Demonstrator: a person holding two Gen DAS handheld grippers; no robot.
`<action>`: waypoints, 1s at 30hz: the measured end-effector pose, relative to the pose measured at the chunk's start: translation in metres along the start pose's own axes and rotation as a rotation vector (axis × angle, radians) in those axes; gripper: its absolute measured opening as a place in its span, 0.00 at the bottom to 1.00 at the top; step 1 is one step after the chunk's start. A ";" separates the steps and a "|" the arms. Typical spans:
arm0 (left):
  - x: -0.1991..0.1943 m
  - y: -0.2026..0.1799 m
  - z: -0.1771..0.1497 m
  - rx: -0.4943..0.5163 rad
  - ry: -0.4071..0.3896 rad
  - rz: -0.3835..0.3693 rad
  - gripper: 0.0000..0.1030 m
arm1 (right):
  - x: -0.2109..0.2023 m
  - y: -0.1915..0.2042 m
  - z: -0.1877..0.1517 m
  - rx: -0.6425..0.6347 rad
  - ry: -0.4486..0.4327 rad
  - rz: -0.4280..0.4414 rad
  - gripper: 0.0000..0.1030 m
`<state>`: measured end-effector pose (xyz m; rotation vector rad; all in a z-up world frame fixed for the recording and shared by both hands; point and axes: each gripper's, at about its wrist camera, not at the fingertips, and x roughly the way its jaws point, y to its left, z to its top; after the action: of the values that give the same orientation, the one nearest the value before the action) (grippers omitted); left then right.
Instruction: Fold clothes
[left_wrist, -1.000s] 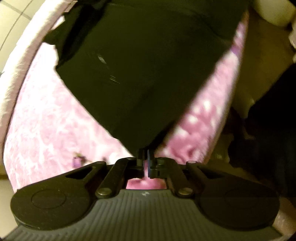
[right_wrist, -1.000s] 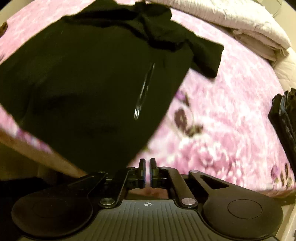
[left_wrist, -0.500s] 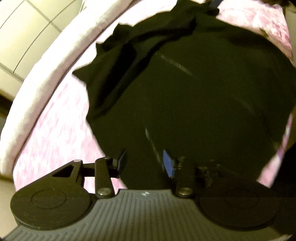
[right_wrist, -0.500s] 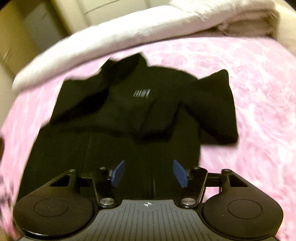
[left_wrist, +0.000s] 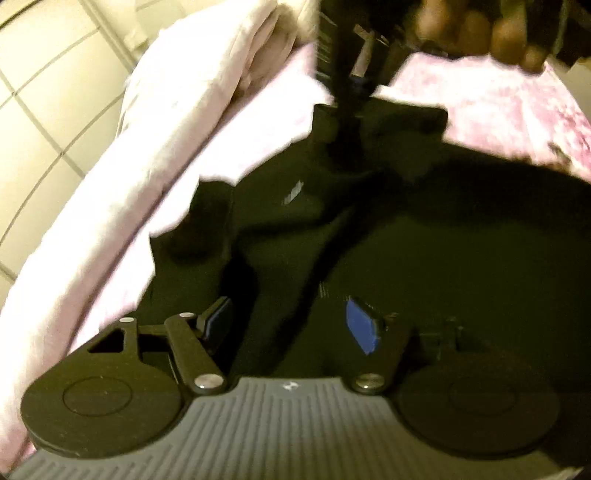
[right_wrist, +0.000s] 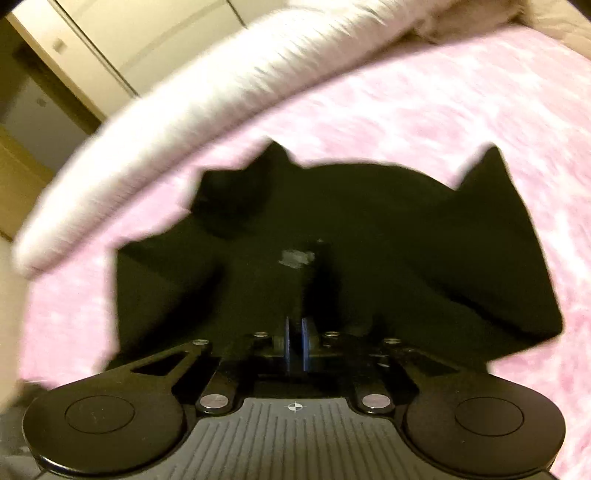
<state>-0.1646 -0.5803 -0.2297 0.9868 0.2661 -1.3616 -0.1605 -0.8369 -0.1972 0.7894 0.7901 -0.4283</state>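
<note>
Left wrist view: left gripper (left_wrist: 291, 325) at the bottom of the frame with blue pads (left_wrist: 362, 328) spread wide apart, holding nothing, hovering over a black garment (left_wrist: 443, 258) that fills the centre and right of the frame. Spread on a pink flowered bedspread (left_wrist: 498, 107), with a small pale label (left_wrist: 293, 192) showing left of centre. White folded bedding (left_wrist: 155, 140) along the upper left, pale tiles (left_wrist: 48, 92) beyond it. At top centre, the right gripper (left_wrist: 347, 92) reaching down onto the garment, a hand (left_wrist: 480, 29) blurred at upper right. Right wrist view: right gripper (right_wrist: 294, 345) at bottom centre, pads pressed together on a fold of the black garment (right_wrist: 369, 240). Garment across the middle of the frame on the pink flowered bedspread (right_wrist: 443, 110), white folded bedding (right_wrist: 177, 122) arcing across the upper left.
</note>
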 end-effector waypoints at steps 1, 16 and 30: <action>0.000 0.002 0.007 0.002 -0.020 0.009 0.63 | -0.011 0.012 0.006 0.008 -0.008 0.038 0.05; -0.037 0.140 -0.008 -0.522 -0.079 0.264 0.05 | -0.037 0.210 0.065 -0.262 0.054 0.413 0.05; -0.127 0.303 -0.291 -1.069 0.510 0.839 0.36 | 0.016 0.199 0.012 -0.382 0.142 0.257 0.47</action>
<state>0.1832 -0.3160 -0.1847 0.3907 0.7597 -0.0780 -0.0237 -0.7191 -0.1119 0.5560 0.8568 0.0120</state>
